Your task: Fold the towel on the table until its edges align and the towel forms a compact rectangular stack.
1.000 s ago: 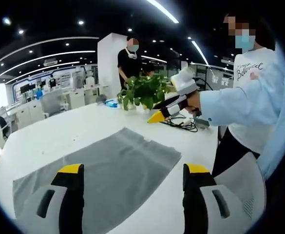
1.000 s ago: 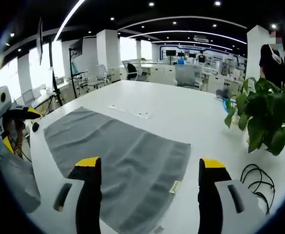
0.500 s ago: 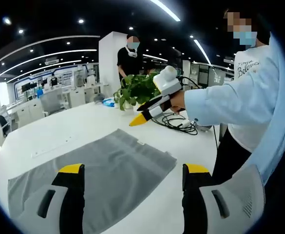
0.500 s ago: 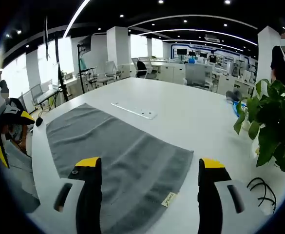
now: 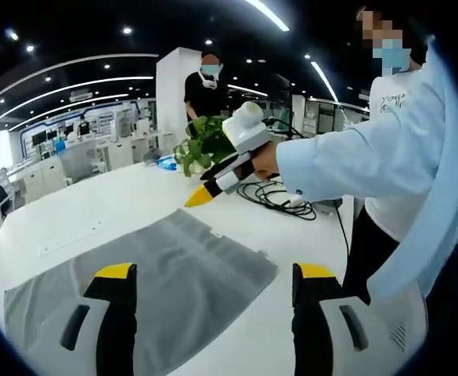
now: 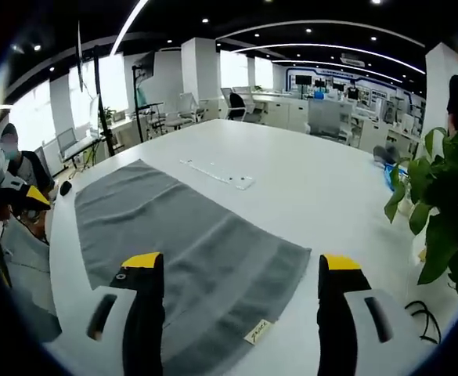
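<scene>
A grey towel [image 5: 166,274] lies flat and spread out on the white table [image 5: 95,211]. My left gripper [image 5: 214,274] hangs open above the towel's near edge, its yellow-tipped jaws wide apart with nothing between them. My right gripper [image 5: 197,196], held in a person's hand, reaches in from the right over the towel's far corner. In the right gripper view the towel [image 6: 189,235] stretches away to the left, with a small label [image 6: 258,331] at its near edge. My right gripper [image 6: 241,262] is open above that end. The left gripper [image 6: 33,197] shows at the left edge.
A potted plant [image 5: 205,145] and a black cable [image 5: 279,200] sit on the table beyond the towel. A flat white strip [image 6: 217,174] lies just past the towel's far side. A person in black [image 5: 205,90] stands behind the plant. Bare table surrounds the towel.
The right gripper has swung leftward and lower, from beside the plant to above the towel's far corner. Both views shifted with the hands. The towel has not moved.
</scene>
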Motion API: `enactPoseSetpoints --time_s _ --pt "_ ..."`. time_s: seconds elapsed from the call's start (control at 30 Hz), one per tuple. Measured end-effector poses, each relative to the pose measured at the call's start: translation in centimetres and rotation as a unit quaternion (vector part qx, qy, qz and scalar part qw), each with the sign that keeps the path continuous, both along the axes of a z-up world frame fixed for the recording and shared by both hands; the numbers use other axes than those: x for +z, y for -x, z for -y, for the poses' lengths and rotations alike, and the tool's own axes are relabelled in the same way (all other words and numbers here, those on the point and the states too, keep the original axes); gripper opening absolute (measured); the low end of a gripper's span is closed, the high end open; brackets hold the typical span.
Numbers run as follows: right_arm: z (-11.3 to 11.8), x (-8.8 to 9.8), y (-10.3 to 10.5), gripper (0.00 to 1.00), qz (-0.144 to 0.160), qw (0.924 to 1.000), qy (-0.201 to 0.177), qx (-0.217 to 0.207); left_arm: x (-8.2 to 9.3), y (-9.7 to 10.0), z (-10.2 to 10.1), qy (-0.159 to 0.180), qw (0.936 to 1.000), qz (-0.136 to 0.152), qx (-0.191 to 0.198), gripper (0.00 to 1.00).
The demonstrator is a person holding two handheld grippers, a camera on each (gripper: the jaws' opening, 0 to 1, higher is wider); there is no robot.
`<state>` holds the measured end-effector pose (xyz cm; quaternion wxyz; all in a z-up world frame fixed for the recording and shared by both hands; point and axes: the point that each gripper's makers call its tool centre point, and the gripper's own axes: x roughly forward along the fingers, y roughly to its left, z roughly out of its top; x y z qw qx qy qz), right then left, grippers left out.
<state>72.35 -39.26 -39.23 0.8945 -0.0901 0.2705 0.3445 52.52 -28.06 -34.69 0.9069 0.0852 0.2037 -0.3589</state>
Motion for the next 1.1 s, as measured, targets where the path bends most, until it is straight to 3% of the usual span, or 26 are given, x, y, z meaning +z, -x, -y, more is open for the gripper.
enactPoseSetpoints --time_s 0.4,0.83,1.1 --pt "0.6 -0.6 -1.6 0.80 -0.009 0.9999 -0.003 0.001 -0.7 -0.6 3.5 -0.005 0.9996 0.008 -0.028 0.84" --pt "2.0 -2.9 -4.0 0.77 -0.025 0.9996 0.008 -0.001 -3.0 -1.8 6.9 -0.001 0.9984 0.010 -0.056 0.78" --pt "2.4 -3.5 -4.4 0.75 -0.032 0.9994 0.013 -0.004 -5.1 -2.6 8.2 -0.008 0.9979 -0.007 -0.064 0.78"
